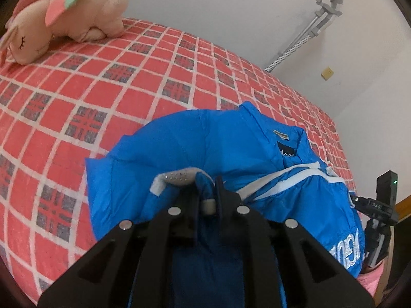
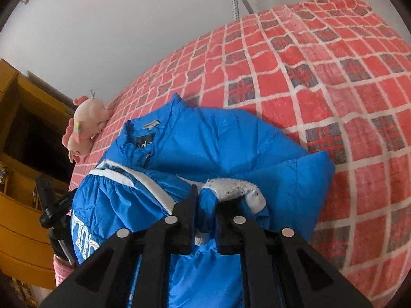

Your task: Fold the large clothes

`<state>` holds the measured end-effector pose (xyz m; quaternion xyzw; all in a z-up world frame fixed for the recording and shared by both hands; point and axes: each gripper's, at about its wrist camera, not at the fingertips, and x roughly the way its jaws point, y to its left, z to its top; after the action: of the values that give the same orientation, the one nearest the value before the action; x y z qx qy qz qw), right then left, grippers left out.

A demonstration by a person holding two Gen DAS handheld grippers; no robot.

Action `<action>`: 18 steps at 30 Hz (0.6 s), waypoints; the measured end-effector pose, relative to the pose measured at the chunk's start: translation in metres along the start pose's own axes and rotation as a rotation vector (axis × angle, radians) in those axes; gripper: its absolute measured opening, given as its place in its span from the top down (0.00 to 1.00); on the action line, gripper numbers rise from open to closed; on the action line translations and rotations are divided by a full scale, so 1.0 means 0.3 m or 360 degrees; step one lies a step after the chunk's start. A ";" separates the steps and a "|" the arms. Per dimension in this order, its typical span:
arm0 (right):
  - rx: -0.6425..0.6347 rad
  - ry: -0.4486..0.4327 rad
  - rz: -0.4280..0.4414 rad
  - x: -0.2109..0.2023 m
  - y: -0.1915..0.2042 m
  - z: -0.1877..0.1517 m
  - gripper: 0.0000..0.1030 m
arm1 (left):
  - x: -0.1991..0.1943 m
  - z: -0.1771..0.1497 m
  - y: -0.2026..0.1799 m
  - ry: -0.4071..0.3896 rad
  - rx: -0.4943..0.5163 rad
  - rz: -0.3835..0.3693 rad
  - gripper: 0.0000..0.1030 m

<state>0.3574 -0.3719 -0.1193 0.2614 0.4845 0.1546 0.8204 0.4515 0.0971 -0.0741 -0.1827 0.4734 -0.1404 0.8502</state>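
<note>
Blue puffer jacket (image 1: 200,141) lies bunched on the checked bedspread (image 1: 77,97), collar pointing away from you. Your left gripper (image 1: 206,195) and right gripper (image 2: 205,205) each pinch a fold of its near edge, so carry both forward toward the collar.

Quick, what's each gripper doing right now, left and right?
Left gripper: shut on the jacket, gripping blue fabric by a white strip.
Right gripper: shut on the jacket, likewise at a white strip.
</note>
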 end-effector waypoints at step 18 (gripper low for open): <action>-0.0325 -0.0050 -0.0228 -0.179 0.052 -0.153 0.32 | -0.267 -0.194 0.032 -0.0001 0.0112 -0.0001 0.25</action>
<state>0.2913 -0.3736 -0.0900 0.1436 0.4708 0.1400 0.8592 0.3612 0.1284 -0.0463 -0.1529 0.4680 -0.1571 0.8561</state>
